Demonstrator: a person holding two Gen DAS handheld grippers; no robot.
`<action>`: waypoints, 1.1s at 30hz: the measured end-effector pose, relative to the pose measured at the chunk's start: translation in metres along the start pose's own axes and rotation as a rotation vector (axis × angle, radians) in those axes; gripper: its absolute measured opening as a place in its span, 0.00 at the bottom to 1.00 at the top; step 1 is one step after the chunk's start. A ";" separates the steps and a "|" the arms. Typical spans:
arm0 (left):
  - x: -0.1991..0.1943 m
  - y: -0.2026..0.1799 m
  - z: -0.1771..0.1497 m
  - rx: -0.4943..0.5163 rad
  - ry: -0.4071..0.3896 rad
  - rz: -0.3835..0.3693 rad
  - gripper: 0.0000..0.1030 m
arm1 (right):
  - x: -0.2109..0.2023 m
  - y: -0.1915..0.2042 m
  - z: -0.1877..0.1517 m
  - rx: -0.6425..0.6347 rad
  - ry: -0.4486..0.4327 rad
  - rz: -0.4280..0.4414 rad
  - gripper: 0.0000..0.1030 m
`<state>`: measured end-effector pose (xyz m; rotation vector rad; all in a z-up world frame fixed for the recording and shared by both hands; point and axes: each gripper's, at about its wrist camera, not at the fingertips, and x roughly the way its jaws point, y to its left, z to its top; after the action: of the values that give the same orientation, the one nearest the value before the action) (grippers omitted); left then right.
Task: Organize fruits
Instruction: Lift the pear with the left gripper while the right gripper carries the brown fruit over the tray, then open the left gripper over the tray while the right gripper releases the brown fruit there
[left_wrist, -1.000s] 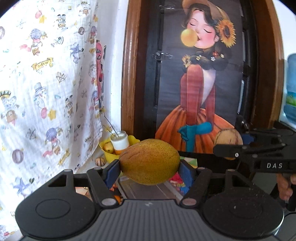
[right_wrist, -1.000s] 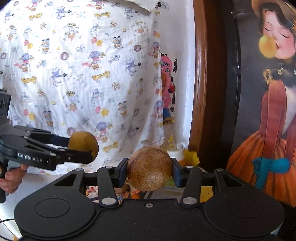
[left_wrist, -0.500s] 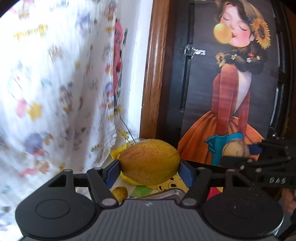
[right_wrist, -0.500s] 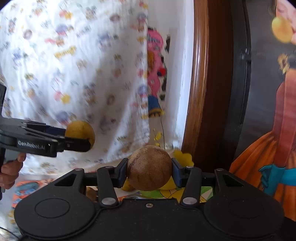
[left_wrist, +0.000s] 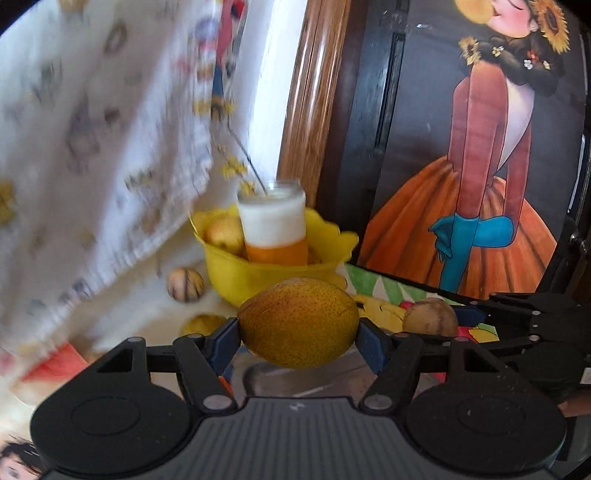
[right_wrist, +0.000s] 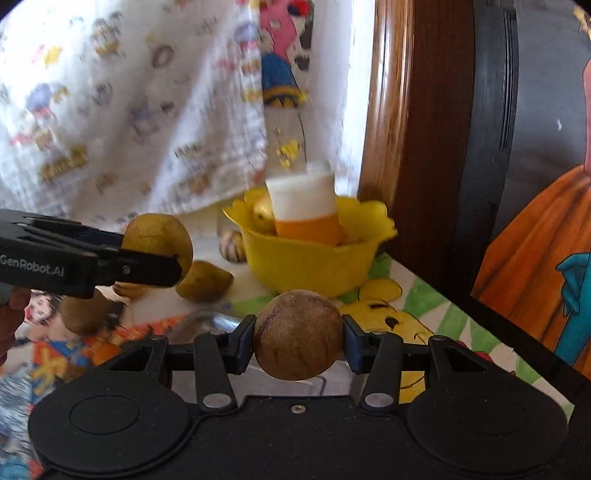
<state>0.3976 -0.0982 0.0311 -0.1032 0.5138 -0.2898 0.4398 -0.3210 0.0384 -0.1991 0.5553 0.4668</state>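
From my left wrist view, my left tongs (left_wrist: 298, 334) are clamped on a speckled yellow-green pear (left_wrist: 297, 322), pads pressing both ends. At twelve o'clock behind it stands the yellow bowl (left_wrist: 266, 275), holding a fruit and a white-and-orange jar (left_wrist: 274, 225). At ten o'clock a striped round fruit (left_wrist: 185, 285) lies on the worktop (left_wrist: 147, 295) beside the bowl. At three o'clock my right tongs (left_wrist: 430, 318) show from the side, gripping a brown round fruit (left_wrist: 430, 317). Only this view shows the whole painted figure in the orange skirt (left_wrist: 480, 206).

From my right wrist view, my right tongs (right_wrist: 298, 343) are closed on the brown round fruit (right_wrist: 298, 335). At nine o'clock my left tongs (right_wrist: 162, 254) come in holding the pear (right_wrist: 157, 240). Only here do I see loose yellowish fruit (right_wrist: 205, 280) on the worktop (right_wrist: 255, 291) below the left tongs, and the cartoon-print cloth (right_wrist: 388, 321) under the bowl (right_wrist: 306, 264).
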 end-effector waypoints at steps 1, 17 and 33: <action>0.005 0.001 -0.003 -0.010 0.009 -0.002 0.70 | 0.006 -0.002 -0.002 -0.007 0.008 -0.003 0.48; 0.064 0.007 -0.030 0.022 0.194 0.050 0.70 | 0.050 -0.017 -0.027 -0.042 0.112 -0.019 0.48; 0.069 0.012 -0.030 -0.008 0.226 0.048 0.72 | 0.048 -0.015 -0.035 -0.064 0.108 -0.032 0.59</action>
<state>0.4427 -0.1080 -0.0290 -0.0660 0.7412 -0.2538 0.4667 -0.3268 -0.0159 -0.2951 0.6429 0.4451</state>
